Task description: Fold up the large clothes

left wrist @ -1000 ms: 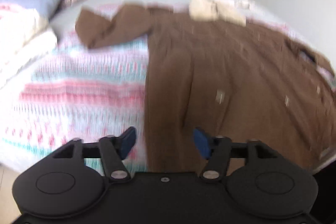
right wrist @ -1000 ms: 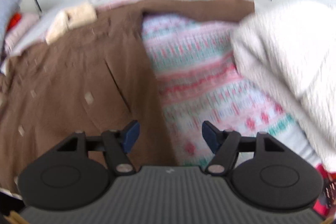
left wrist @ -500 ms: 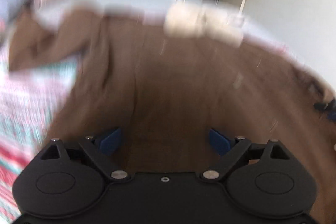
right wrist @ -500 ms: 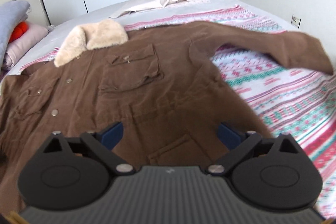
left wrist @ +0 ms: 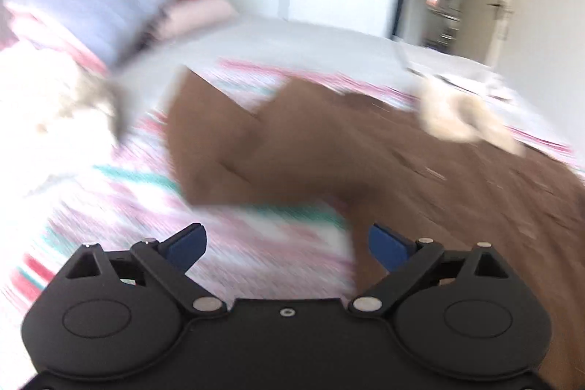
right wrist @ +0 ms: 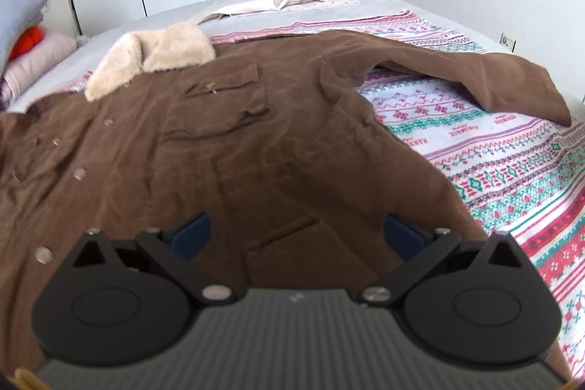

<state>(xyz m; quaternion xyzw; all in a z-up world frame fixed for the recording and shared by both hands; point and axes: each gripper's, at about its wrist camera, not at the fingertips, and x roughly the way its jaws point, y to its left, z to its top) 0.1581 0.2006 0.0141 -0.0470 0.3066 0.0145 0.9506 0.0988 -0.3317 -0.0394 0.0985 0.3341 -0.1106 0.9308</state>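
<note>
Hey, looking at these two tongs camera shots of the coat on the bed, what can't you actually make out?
- Left wrist view: motion blur smears the coat's sleeve, so its cuff is unclear.
- Right wrist view: the coat's lower hem is hidden behind the right tongs.
- Right wrist view: its other sleeve is cut off by the left edge.
- Right wrist view: the snaps are too small to tell whether they are fastened.

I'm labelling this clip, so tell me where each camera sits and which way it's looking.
Left wrist: on the left gripper, jaws opening, empty, angled down over the brown coat's sleeve and patterned bedspread; blurred.
Right wrist: on the right gripper, open, angled down over the coat's front, toward its fur collar.
Shared: coat, collar, bedspread.
</note>
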